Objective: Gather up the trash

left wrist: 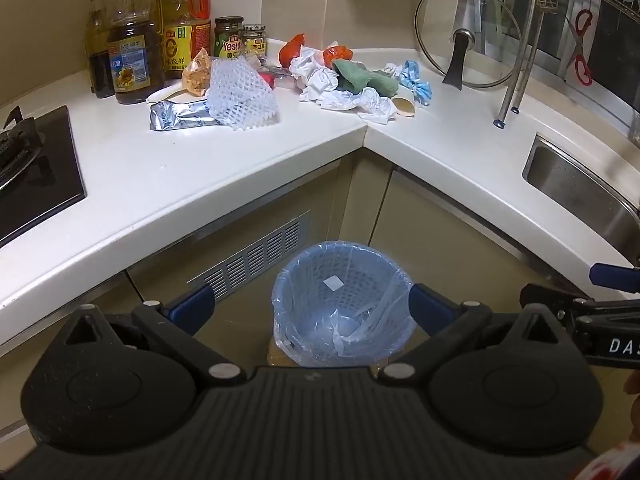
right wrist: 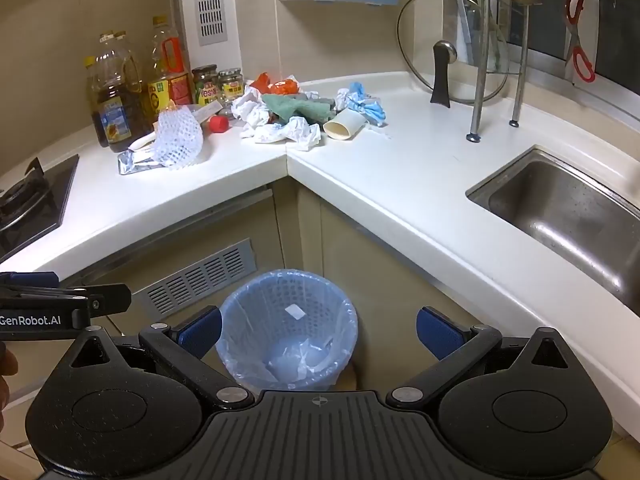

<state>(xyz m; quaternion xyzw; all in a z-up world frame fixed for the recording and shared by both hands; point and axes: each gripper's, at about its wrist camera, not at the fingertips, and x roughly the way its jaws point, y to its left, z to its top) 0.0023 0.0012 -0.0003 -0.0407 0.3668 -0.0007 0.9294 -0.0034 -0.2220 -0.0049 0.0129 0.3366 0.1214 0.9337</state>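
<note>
Hanging above the blue mesh bin (left wrist: 342, 302), both the left gripper (left wrist: 310, 308) and the right gripper (right wrist: 318, 330) hold their fingers spread wide, grasping nothing. Up behind the bin, on the counter's inner corner, lies the trash (right wrist: 280, 114): crumpled white paper, foam netting, a paper cup.

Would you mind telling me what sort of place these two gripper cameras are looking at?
A home kitchen, most likely: a gas hob sits at the left of a white corner countertop, a steel sink at the right, and cooking-oil bottles stand by the wall. A lined bin sits on the floor below.
</note>
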